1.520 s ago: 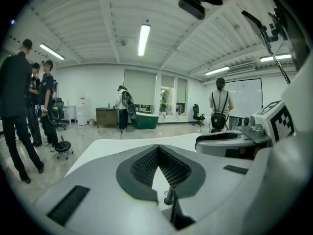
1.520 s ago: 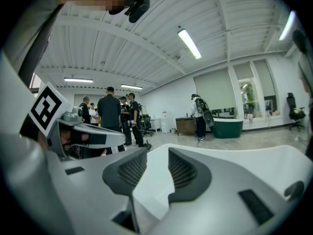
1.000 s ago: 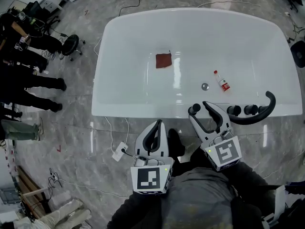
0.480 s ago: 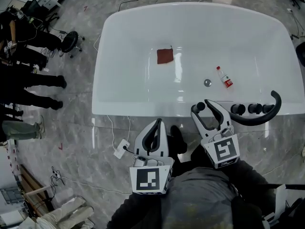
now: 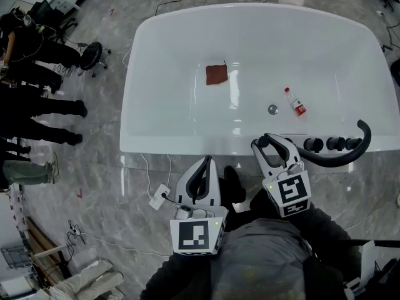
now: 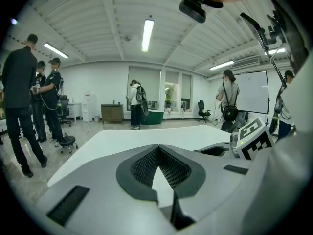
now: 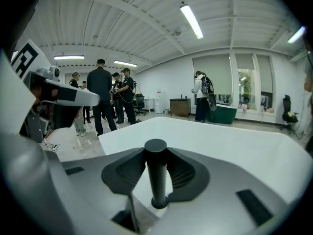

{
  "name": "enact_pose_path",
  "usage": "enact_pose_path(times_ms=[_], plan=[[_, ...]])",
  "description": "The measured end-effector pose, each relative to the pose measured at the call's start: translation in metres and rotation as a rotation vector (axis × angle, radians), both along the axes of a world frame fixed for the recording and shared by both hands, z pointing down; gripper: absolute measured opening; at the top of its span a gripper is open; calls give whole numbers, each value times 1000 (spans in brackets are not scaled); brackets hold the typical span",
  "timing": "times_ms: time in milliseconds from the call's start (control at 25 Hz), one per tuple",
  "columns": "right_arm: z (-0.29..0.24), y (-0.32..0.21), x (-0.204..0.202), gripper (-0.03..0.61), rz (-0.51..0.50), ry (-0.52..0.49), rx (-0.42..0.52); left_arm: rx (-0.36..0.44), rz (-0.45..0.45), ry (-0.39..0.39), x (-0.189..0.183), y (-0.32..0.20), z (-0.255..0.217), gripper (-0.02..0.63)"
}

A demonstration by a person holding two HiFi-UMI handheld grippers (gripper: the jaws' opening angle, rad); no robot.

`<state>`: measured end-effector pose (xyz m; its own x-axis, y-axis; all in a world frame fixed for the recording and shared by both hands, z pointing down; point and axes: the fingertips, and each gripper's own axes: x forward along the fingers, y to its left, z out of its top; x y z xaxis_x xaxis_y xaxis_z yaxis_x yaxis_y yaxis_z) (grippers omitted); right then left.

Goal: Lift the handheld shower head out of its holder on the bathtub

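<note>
Two grippers: right gripper (image 5: 269,142) fingers clamped on shower head (image 7: 156,173), base hidden; left gripper (image 5: 205,163) fingers together.

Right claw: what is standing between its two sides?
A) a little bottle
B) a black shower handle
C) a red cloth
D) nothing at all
B: in the right gripper view, the black stem of the handheld shower head stands upright between the pads of the right claw.
</note>
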<state>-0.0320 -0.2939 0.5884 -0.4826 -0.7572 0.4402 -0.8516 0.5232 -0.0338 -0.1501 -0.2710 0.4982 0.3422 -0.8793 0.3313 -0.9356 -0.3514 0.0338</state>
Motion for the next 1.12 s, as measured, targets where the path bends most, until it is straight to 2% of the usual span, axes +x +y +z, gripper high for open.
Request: enact_pose_path(times_ms=[280, 520, 1120], plan=[[-1, 1, 0, 140, 8, 11, -5, -3, 8, -1, -1, -1, -6, 3], [-32, 1, -6, 139, -6, -10, 88, -2, 11, 0, 1, 3, -9, 3], [-177, 28, -14, 138, -12, -54, 212, 17, 11, 10, 2, 40, -104, 3]])
